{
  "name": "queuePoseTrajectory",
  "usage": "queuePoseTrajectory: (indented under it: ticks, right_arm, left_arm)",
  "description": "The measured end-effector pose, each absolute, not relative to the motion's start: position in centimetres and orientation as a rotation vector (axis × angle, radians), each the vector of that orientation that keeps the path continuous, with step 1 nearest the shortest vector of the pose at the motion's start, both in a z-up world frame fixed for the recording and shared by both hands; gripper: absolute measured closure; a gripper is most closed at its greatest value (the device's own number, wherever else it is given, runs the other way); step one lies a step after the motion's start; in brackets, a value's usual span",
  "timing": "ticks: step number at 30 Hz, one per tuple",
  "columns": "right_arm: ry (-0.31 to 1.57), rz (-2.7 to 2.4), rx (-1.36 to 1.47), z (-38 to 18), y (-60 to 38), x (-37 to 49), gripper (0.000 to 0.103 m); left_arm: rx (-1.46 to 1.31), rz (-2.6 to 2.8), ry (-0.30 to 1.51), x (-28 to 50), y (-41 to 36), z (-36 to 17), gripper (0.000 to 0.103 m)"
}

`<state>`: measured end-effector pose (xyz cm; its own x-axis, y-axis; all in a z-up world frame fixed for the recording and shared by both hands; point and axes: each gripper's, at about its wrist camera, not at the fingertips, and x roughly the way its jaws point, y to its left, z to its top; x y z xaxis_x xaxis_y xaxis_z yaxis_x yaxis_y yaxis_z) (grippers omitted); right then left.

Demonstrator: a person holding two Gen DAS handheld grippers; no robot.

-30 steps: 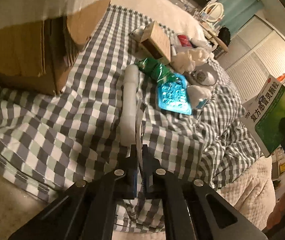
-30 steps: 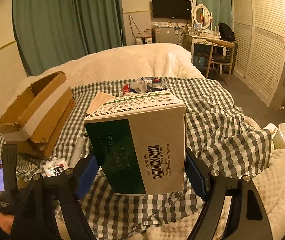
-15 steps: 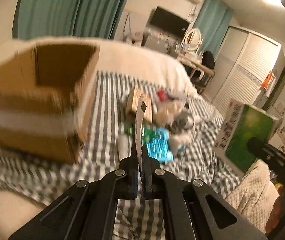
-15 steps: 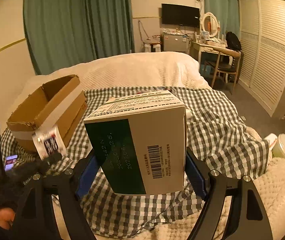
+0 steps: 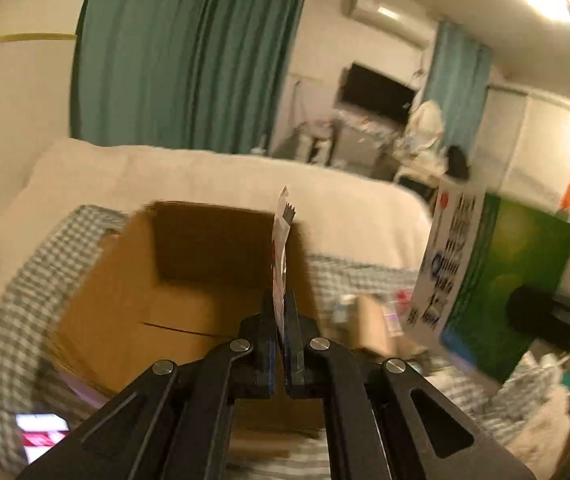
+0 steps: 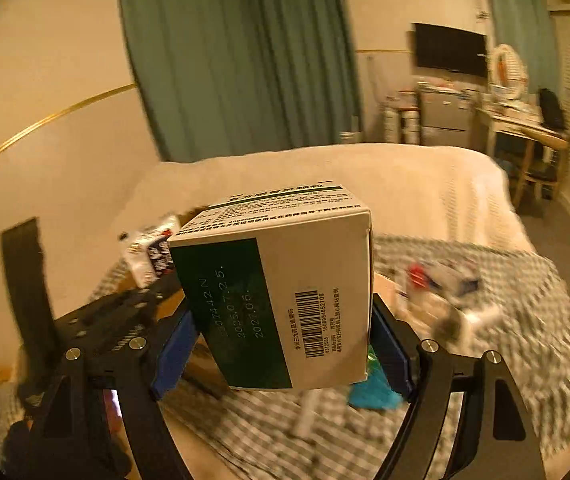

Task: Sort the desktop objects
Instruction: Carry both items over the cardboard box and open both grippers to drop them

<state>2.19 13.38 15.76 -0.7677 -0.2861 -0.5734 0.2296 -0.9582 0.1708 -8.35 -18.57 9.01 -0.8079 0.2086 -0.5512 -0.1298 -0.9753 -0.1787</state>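
My left gripper [image 5: 280, 316] is shut on a thin white sachet [image 5: 281, 256], seen edge-on, and holds it up over the open cardboard box [image 5: 189, 280]. The sachet also shows in the right wrist view [image 6: 151, 254], with the left gripper [image 6: 125, 312] at the left. My right gripper [image 6: 281, 344] is shut on a green and white medicine box [image 6: 277, 300] and holds it in the air above the bed. That medicine box shows at the right of the left wrist view [image 5: 493, 280].
A grey checked cloth [image 6: 517, 288] covers the bed under a white blanket [image 5: 205, 176]. Loose items lie on it: a flat brown carton [image 5: 373, 320], a teal packet [image 6: 373, 392], a white tube [image 6: 309, 408], wrappers [image 6: 437, 276]. A phone [image 5: 41, 436] lies at lower left.
My left gripper has lifted the sachet off the cloth and swung left to above the cardboard box. My right gripper has moved left with the medicine box, toward the left gripper.
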Motion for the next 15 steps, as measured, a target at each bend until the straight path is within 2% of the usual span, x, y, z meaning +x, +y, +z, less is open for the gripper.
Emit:
queuePoseTrajectory:
  ticks: [5,9,11,12,13,14,15]
  right_arm:
    - [-0.074,-2.612,0.938,14.8,7.1,-3.6,0.024]
    - [-0.096,-2.564,1.006,12.9,4.1,-7.4,0.024]
    - [-0.113,-2.544,1.027,12.0,3.1,-8.7,0.021]
    - [-0.12,-2.541,1.028,11.7,2.9,-8.9,0.018]
    - [-0.114,-2.557,1.018,11.5,2.8,-9.0,0.015]
    - [-0.101,-2.578,1.01,11.5,2.6,-9.1,0.01]
    - [-0.079,-2.61,0.987,11.7,2.4,-8.8,0.01]
  left_arm:
    - [-0.996,2.893,-0.164,-11.1,-23.1,5.8,0.101]
    - [-1.057,2.867,-0.146,-12.3,-24.0,3.5,0.101]
    - [-1.076,2.87,-0.12,-12.5,-24.0,2.9,0.094]
    - [-1.083,2.87,-0.109,-12.6,-23.9,2.8,0.08]
    - [-1.086,2.872,-0.102,-12.5,-23.8,2.9,0.05]
    - [-1.085,2.883,-0.103,-12.3,-23.7,2.9,0.033]
    - [-1.061,2.905,-0.12,-11.8,-23.9,3.2,0.012]
